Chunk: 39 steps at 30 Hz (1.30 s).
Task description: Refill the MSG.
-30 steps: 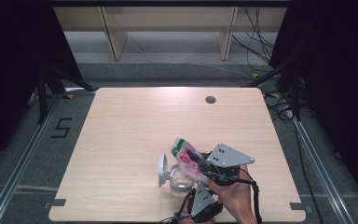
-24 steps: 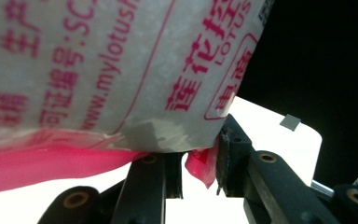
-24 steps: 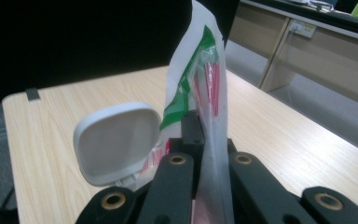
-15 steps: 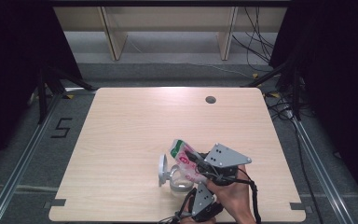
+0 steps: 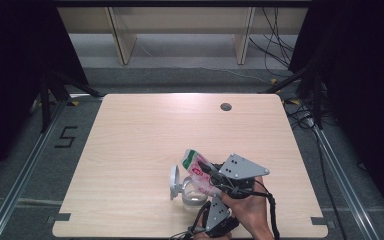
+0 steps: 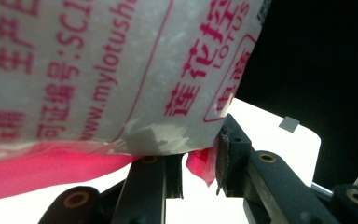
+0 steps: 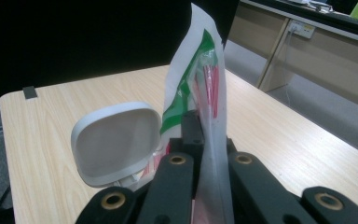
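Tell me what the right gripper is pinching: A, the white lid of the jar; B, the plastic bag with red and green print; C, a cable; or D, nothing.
B: in the right gripper view the right gripper has its jaws shut on the thin plastic bag, while the white lid stands apart beside it.
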Each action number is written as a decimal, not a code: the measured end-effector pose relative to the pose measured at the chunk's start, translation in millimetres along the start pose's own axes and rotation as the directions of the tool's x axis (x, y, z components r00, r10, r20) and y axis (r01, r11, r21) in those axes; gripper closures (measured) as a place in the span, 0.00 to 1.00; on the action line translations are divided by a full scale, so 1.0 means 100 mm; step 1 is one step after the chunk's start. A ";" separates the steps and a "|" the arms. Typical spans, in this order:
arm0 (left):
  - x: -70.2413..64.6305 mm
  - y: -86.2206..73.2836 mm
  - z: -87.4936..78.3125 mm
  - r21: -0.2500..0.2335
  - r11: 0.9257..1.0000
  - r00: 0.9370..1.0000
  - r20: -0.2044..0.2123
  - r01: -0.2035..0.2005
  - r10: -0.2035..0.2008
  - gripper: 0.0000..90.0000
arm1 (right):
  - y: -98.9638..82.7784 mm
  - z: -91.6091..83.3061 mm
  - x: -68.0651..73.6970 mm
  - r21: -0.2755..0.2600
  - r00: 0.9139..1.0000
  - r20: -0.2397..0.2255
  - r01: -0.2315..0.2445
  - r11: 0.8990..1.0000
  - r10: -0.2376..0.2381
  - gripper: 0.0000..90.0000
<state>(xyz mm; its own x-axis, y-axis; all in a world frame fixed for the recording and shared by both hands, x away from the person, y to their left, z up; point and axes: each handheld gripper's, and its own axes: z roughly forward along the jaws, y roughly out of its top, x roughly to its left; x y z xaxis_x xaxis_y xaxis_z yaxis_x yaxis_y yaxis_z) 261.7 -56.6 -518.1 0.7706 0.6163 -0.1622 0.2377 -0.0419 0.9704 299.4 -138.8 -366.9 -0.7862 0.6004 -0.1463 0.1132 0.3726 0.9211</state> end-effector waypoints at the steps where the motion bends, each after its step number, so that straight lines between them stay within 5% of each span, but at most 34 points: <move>1: 0.00 0.01 -0.01 0.009 1.000 1.000 -0.001 0.002 -0.002 0.82 | 0.00 0.01 -0.01 -0.008 1.000 0.000 0.012 1.000 -0.012 1.00; 14: 0.01 0.02 0.00 -0.010 1.000 1.000 0.005 0.004 -0.003 0.83 | 0.02 0.03 0.01 -0.018 1.000 0.001 0.027 0.999 -0.027 1.00; 16: 0.01 0.01 0.00 -0.009 1.000 1.000 0.005 0.000 0.000 0.83 | 0.03 0.03 0.00 -0.021 0.998 0.005 0.057 0.998 -0.057 1.00; 20: 0.01 0.02 -0.01 -0.007 1.000 1.000 0.003 -0.001 0.001 0.83 | 0.03 0.03 0.01 -0.005 1.000 -0.013 0.026 1.000 -0.026 1.00; 39: 0.03 0.03 0.01 -0.012 1.000 1.000 0.010 0.011 -0.011 0.83 | 0.03 0.06 0.02 -0.007 0.999 0.006 0.045 0.999 -0.045 1.00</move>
<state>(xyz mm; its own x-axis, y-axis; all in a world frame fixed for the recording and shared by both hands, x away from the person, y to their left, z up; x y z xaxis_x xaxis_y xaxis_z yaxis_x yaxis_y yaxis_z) 265.1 -56.0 -516.1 0.7739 0.6088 -0.1744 0.2392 -0.0260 0.9706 301.8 -131.8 -366.6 -0.7866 0.5876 -0.1896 0.0735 0.3940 0.9162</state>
